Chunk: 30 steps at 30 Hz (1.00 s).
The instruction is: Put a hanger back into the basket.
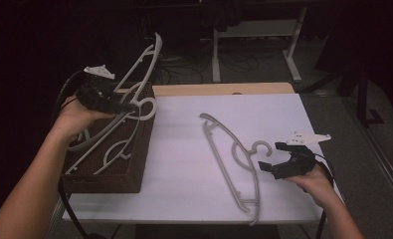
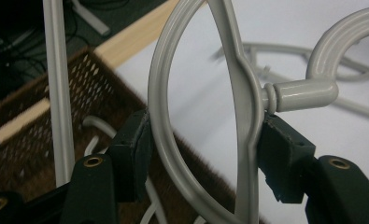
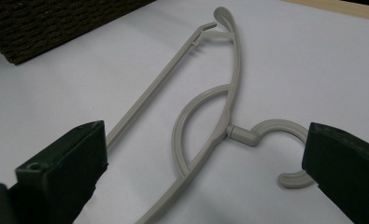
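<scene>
My left gripper (image 1: 129, 105) is shut on a grey plastic hanger (image 1: 145, 62), held tilted above a brown woven basket (image 1: 109, 180). In the left gripper view the pads (image 2: 134, 154) press the hanger's curved brace and its neck (image 2: 247, 107), just below the hook. Another grey hanger (image 1: 115, 148) lies inside the basket. A third hanger (image 1: 229, 154) lies flat on the white table, hook toward my right gripper (image 1: 269, 156). That gripper (image 3: 203, 140) is open, low over the table, with the flat hanger's hook (image 3: 275, 128) between its jaws and untouched.
The basket (image 3: 56, 23) stands at the table's left edge. The white tabletop (image 1: 184, 191) has a wooden strip (image 1: 219, 88) along its far side. Behind it, on a dark floor, stand white desk legs (image 1: 216, 55) and cables.
</scene>
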Each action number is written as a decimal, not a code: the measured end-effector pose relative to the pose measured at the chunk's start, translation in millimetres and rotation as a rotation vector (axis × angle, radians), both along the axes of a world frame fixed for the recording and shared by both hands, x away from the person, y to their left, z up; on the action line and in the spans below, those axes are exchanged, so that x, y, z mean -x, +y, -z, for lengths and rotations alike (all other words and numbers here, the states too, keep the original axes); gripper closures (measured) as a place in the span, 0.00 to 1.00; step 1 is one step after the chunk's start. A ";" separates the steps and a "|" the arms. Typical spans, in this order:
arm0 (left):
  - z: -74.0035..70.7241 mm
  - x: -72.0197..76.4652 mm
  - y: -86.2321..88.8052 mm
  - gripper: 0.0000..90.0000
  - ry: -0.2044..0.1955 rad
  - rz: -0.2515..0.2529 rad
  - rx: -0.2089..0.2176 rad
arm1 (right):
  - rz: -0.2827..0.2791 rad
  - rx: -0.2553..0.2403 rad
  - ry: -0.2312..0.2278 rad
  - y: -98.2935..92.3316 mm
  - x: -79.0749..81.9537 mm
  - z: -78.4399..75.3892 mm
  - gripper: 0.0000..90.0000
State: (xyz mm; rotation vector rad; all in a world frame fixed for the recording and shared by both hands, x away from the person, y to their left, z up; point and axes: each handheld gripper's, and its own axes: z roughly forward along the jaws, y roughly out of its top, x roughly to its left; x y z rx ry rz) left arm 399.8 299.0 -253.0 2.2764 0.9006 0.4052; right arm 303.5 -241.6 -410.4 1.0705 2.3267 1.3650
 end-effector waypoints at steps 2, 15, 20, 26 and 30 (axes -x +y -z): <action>5.8 1.0 9.3 0.45 0.012 -0.011 -0.007 | 0.001 0.000 0.002 -0.1 0.0 0.1 0.00; 47.7 -0.8 50.0 0.45 0.102 -0.059 0.000 | 0.006 0.004 0.007 0.4 -0.7 1.1 0.00; 67.2 -2.0 60.4 0.45 0.138 -0.069 -0.005 | 0.009 0.003 0.007 -0.3 -1.1 1.4 0.00; 79.4 -1.1 66.1 0.45 0.177 -0.061 0.021 | 0.011 0.003 0.008 -0.7 -1.3 1.6 0.00; 87.7 -1.4 67.0 0.45 0.195 -0.069 0.006 | 0.012 0.003 0.009 -1.0 -1.3 1.6 0.00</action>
